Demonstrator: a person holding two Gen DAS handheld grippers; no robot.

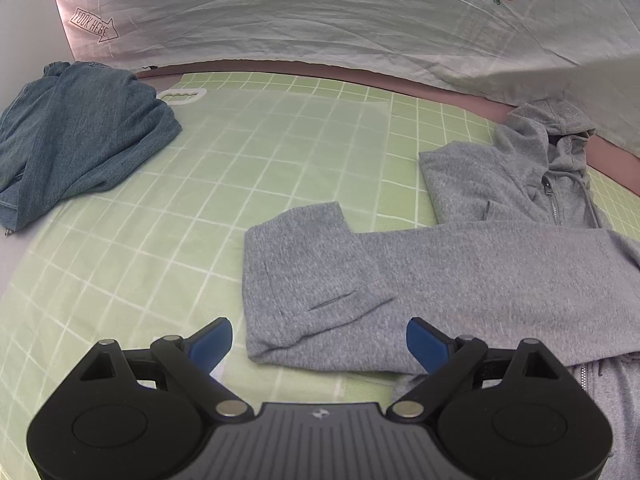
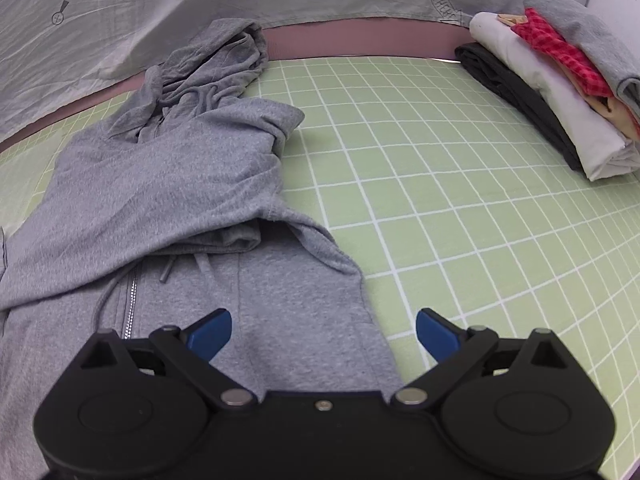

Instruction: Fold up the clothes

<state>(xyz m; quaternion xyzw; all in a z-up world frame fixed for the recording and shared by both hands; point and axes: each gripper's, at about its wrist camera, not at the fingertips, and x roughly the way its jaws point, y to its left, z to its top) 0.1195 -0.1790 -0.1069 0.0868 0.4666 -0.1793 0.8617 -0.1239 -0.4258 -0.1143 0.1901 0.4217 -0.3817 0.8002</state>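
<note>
Both the left hand-held gripper (image 1: 319,344) and the right hand-held gripper (image 2: 324,334) are hovering wide open, gripping nothing, over the grey hoodie (image 2: 168,184) that is lying partly folded on the green gridded surface (image 2: 440,200).

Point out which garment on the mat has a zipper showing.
The grey hoodie, lying spread beneath both open grippers; its zipper runs down the front. The crumpled blue garment and the folded stack show none clearly.

Bright, even overhead light with soft, faint shadows. Both fisheye views curve the green white-gridded mat (image 1: 280,152) and darken at the corners. Focus is sharp, without glare.
</note>
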